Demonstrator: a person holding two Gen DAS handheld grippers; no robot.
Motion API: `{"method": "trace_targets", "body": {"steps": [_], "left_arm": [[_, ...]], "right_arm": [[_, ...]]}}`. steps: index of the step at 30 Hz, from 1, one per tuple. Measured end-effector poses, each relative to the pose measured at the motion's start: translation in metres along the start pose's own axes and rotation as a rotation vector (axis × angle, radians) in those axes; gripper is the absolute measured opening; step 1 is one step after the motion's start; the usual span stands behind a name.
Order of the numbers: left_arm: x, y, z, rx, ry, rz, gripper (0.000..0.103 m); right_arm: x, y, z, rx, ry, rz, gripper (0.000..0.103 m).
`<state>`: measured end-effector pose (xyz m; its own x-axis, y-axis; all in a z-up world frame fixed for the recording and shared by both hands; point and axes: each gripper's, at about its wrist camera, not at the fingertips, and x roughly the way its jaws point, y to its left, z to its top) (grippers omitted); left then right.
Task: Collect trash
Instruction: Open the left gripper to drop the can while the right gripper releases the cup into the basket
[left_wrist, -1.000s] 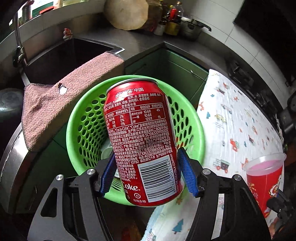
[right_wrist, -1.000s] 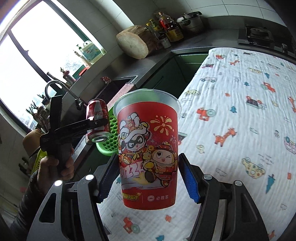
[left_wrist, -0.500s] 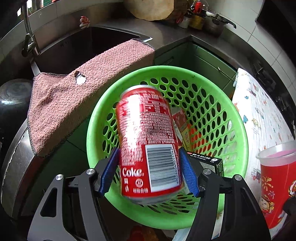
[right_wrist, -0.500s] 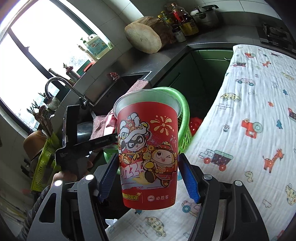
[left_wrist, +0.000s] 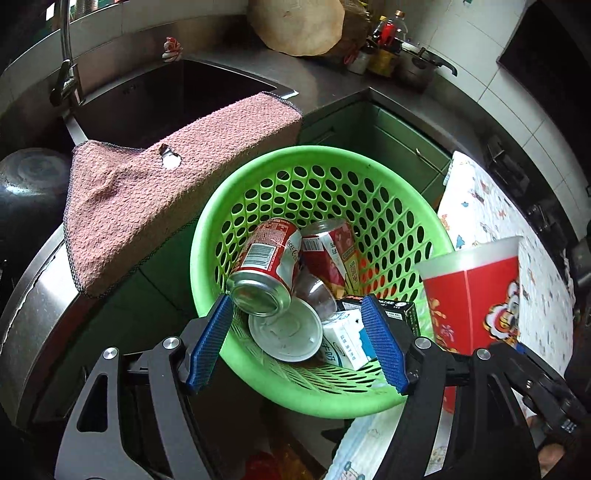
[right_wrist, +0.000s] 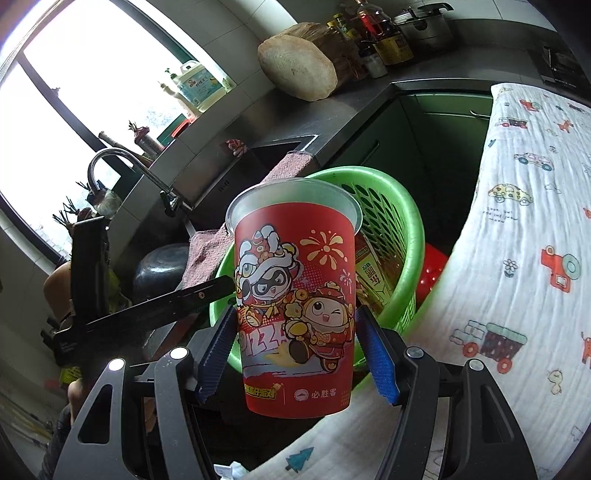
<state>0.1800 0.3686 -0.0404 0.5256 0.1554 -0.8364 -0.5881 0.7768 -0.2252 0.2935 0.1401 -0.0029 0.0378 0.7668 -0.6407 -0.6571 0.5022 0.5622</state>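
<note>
Hovering over green basket (left_wrist: 388, 206), left gripper (left_wrist: 295, 345) gapes wide and empty, Coke can (left_wrist: 267, 264) lying inside; right gripper (right_wrist: 297, 356) clamps red cup (right_wrist: 295, 306).

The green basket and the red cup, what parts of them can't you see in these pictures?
- Green basket floor, left wrist view: covered by the Coke can, cartons and a round lid.
- Basket front, right wrist view: hidden behind the red cup.
- Inside the cup, both views: the walls hide whether anything is in it.
- Cup bottom, left wrist view: behind the left tongs.
</note>
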Motion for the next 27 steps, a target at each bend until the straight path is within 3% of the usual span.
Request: {"method": "trace_targets", "body": {"steps": [13, 20, 27], "left_arm": [[-0.013, 0.018, -0.017, 0.000, -0.009, 0.047, 0.076], [-0.014, 0.016, -0.021, 0.009, -0.010, 0.051, 0.076], [-0.035, -0.002, -0.026, 0.050, -0.050, 0.024, 0.077]], "right_arm": [[0.038, 0.012, -0.001, -0.098, 0.004, -0.032, 0.066], [0.011, 0.016, -0.001, -0.112, -0.021, -0.026, 0.070], [-0.030, 0.019, -0.010, -0.151, -0.023, -0.095, 0.070]]}}
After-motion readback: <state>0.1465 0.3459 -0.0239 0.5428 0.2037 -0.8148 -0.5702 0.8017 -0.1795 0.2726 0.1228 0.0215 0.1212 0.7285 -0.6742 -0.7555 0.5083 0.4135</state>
